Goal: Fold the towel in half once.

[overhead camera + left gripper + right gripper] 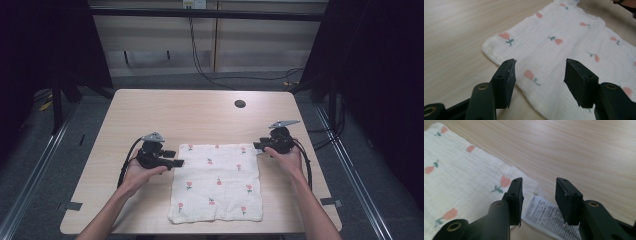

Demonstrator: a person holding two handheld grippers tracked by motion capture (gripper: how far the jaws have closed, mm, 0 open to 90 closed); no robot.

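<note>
The left claw [176, 163] is standing released, nothing between its jaws, hovering at the near left corner region of the white cloth [216, 182] with pink flowers. The right claw [258, 146] is likewise released, jaws apart above the cloth's far right corner, where a printed care label [546, 216] is sticking out. The cloth is lying flat and spread on the wooden bench [150, 115], near its front edge, between both hands.
</note>
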